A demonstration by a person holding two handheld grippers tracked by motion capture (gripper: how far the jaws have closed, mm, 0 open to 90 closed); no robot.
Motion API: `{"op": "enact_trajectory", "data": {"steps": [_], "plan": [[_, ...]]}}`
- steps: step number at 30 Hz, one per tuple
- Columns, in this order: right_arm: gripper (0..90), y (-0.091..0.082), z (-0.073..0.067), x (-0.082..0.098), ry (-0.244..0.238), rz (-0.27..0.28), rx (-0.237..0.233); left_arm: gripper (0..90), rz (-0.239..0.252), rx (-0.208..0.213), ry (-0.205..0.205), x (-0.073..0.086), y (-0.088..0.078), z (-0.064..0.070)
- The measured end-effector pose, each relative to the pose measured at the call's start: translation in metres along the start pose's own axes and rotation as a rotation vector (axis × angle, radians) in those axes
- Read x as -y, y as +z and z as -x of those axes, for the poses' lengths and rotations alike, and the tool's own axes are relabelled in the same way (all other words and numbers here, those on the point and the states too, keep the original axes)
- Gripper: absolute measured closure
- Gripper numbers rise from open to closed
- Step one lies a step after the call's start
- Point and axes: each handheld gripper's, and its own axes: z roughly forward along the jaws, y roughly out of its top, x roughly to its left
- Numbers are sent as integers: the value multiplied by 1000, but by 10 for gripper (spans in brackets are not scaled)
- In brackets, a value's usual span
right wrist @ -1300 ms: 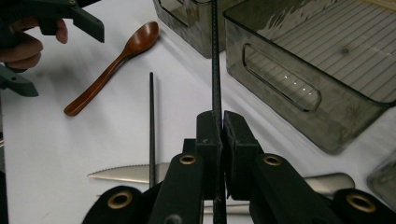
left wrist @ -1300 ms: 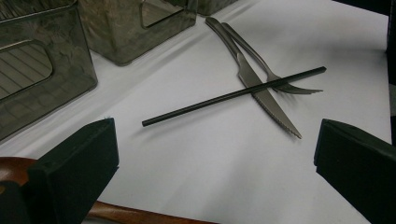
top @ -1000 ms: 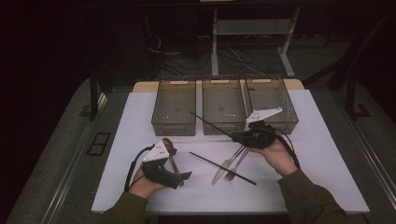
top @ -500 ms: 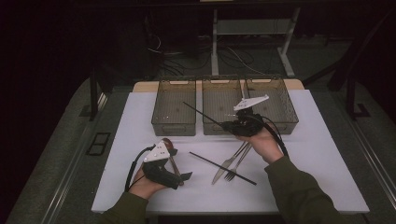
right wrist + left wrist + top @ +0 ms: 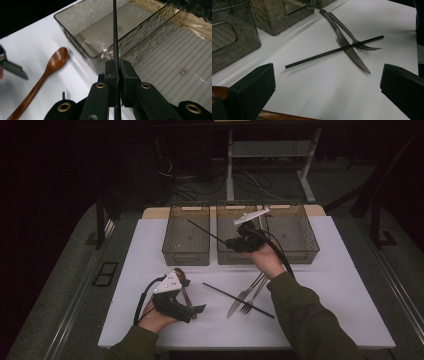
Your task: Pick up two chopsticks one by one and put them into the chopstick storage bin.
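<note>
Chopstick (image 5: pixel 115 30), thin and black, rides clamped between the jaws of the right gripper (image 5: pixel 235 243), held in the air above the three smoky plastic bins (image 5: pixel 186 235) at the far edge of the counter (image 5: pixel 350 285), its free end slanting out over the left bin; the sorting step in hand looks to be carrying it to a bin, and the next move calls for tilting the long stick to lie along the trough before the jaws part, lest an end catch a bin wall; its twin, a second chopstick (image 5: pixel 334 51), lies on the white sheet across a knife (image 5: pixel 348 47) and fork (image 5: pixel 355 41), a tangle likely to shift when lifted; the left gripper (image 5: pixel 195 309) rests near the front edge with jaws apart and nothing between them, beside a wooden spoon (image 5: pixel 47 72).
</note>
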Motion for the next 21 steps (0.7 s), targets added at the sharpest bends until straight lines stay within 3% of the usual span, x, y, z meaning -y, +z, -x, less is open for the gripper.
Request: {"op": "enact_trajectory", "data": {"steps": [15,21], "plan": [[857,49,1,-28,57,-57,16,0,4,11,8,0,0,0],[856,64,0,-36,54,-81,24,0,2,15,11,-1,-1,0]]}}
